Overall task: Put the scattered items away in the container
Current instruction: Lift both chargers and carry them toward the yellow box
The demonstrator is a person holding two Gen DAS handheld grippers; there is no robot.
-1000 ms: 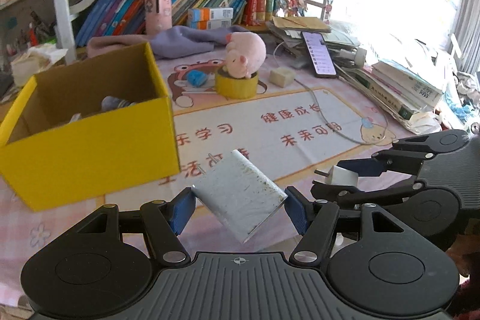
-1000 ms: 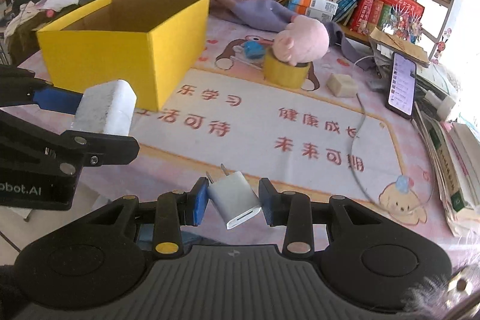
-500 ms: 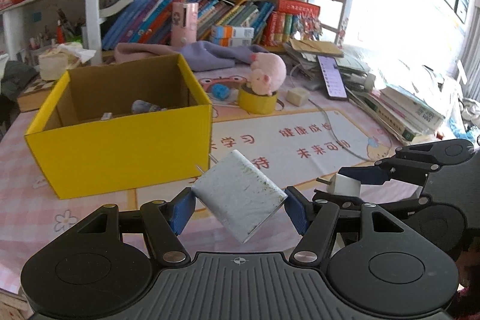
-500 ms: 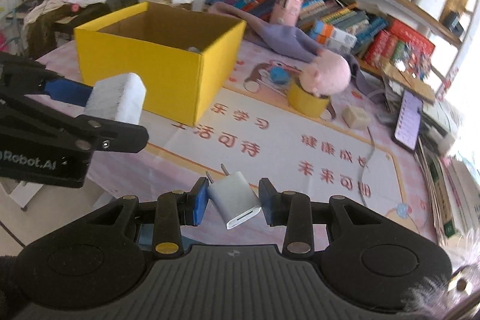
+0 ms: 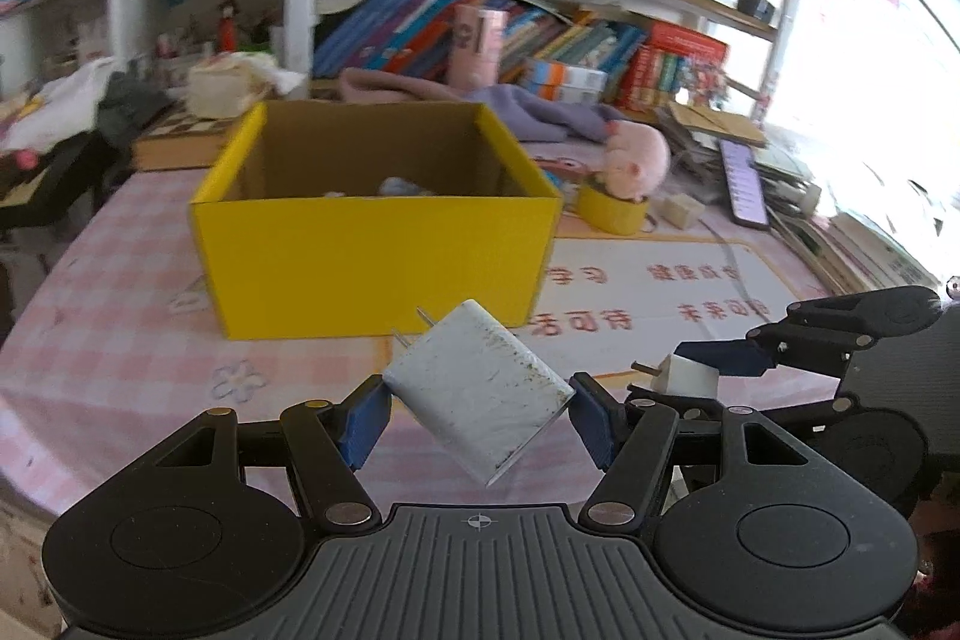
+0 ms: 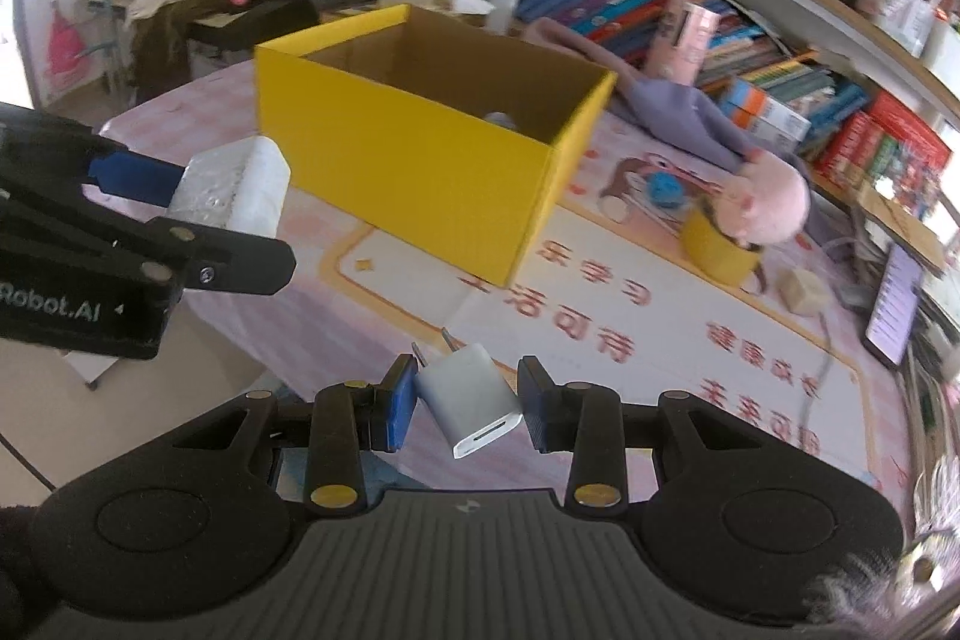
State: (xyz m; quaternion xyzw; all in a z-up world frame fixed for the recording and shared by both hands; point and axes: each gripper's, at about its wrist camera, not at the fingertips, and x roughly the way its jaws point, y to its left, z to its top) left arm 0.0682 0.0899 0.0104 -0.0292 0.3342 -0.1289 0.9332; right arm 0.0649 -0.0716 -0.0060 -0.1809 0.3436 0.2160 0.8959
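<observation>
A yellow cardboard box (image 5: 372, 250) stands open on the table, with a few small items inside; it also shows in the right wrist view (image 6: 420, 160). My left gripper (image 5: 477, 412) is shut on a large white power adapter (image 5: 474, 394), held in the air in front of the box. My right gripper (image 6: 468, 400) is shut on a small white USB charger plug (image 6: 471, 400), held to the right of the left gripper; that plug also shows in the left wrist view (image 5: 687, 376).
A pink plush pig (image 5: 636, 157) sits on a yellow tape roll (image 5: 612, 214) right of the box. A beige eraser (image 5: 678, 211), a phone (image 5: 744, 187), a white cable, a purple cloth and stacked books lie beyond. A bookshelf stands behind the table.
Both grippers have risen and pulled back from the table, still holding their chargers. The view has swung left, so the box now sits nearer the centre.
</observation>
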